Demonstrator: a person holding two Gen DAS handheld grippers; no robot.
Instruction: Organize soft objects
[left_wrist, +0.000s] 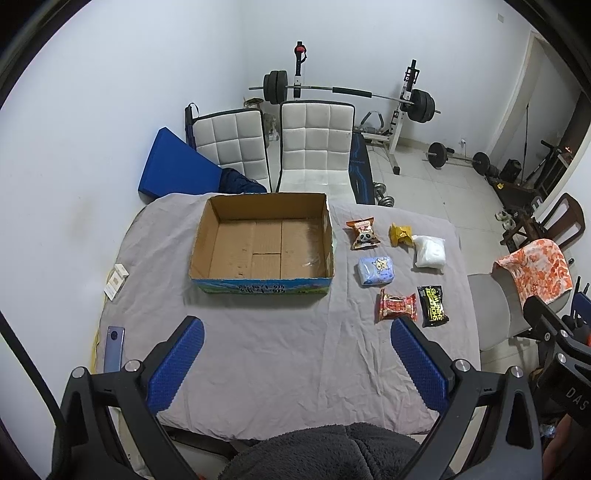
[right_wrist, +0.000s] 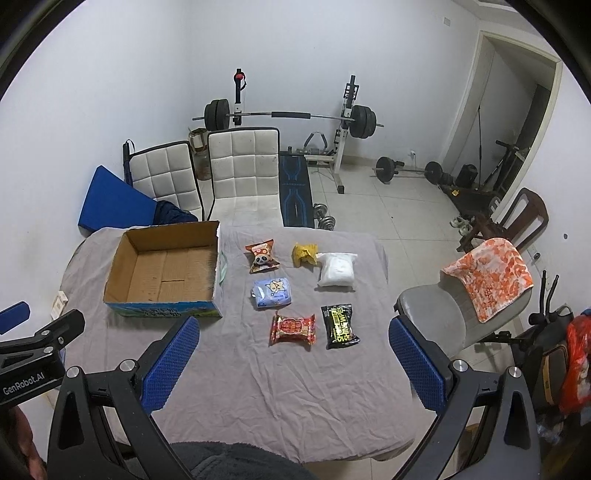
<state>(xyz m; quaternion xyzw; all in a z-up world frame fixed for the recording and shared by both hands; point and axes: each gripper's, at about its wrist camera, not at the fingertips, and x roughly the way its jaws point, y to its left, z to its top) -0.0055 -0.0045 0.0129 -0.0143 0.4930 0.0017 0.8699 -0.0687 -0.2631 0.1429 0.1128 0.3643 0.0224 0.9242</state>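
An open, empty cardboard box (left_wrist: 264, 242) (right_wrist: 166, 273) stands on the grey-clothed table (left_wrist: 258, 350) (right_wrist: 277, 376). To its right lie several soft packs: a panda snack bag (left_wrist: 364, 233) (right_wrist: 263, 256), a yellow packet (left_wrist: 400, 233) (right_wrist: 304, 253), a white bag (left_wrist: 428, 251) (right_wrist: 337, 274), a blue tissue pack (left_wrist: 376, 270) (right_wrist: 272, 292), a red pack (left_wrist: 397, 304) (right_wrist: 293, 328) and a black wipes pack (left_wrist: 434, 305) (right_wrist: 340, 326). My left gripper (left_wrist: 295, 354) is open and empty above the table's near side. My right gripper (right_wrist: 293, 354) is open and empty, just short of the red pack.
A phone (left_wrist: 113, 349) and a small white box (left_wrist: 116, 281) lie at the table's left edge. Two white chairs (left_wrist: 314, 144) stand behind the table. A grey chair with an orange cloth (right_wrist: 487, 280) is at the right. Gym weights (right_wrist: 288, 116) are at the back.
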